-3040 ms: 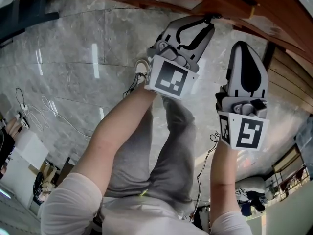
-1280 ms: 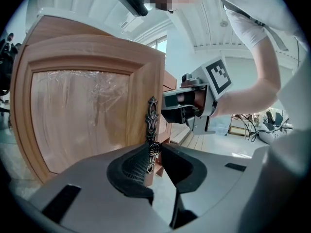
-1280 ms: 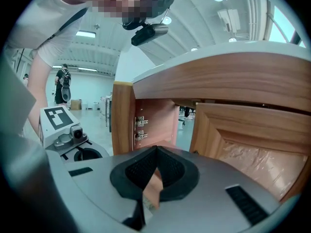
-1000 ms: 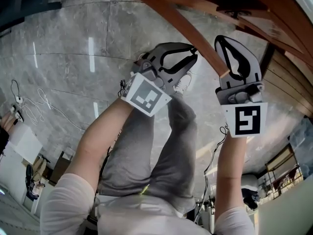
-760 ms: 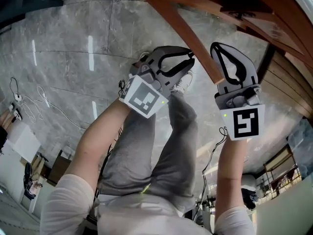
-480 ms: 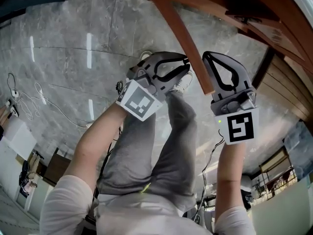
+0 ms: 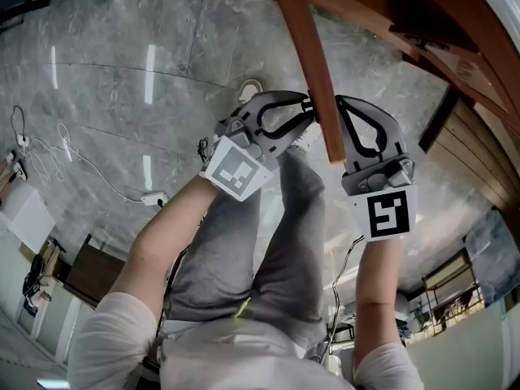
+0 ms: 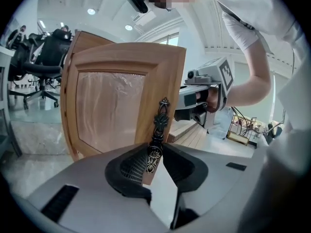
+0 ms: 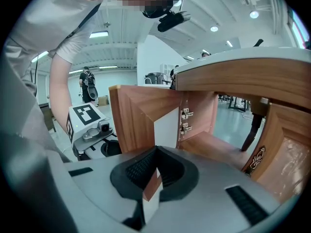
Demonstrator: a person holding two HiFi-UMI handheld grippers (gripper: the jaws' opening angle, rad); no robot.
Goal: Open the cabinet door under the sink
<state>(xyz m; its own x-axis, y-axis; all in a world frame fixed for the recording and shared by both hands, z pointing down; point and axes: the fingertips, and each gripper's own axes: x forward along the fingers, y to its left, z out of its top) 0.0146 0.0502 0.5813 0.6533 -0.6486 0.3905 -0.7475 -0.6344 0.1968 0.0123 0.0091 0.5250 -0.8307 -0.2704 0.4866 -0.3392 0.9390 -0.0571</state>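
standing wide open, one cabinet door (image 7: 319, 80) ran edge-on between two grippers, bare marble floor (image 7: 122, 96) open either side. left gripper (image 7: 309, 106), whose jaws had just been opening, sat loose round the ornate handle (image 8: 158, 123); right gripper (image 7: 340, 101), pinched together, empty, lay just beside the inner face. a second door (image 9: 284, 149) stood off to the right

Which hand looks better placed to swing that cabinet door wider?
Probably the right. The right gripper sits shut at the inner side of the door, ready to push. The left gripper has just been opening its jaws around the handle.
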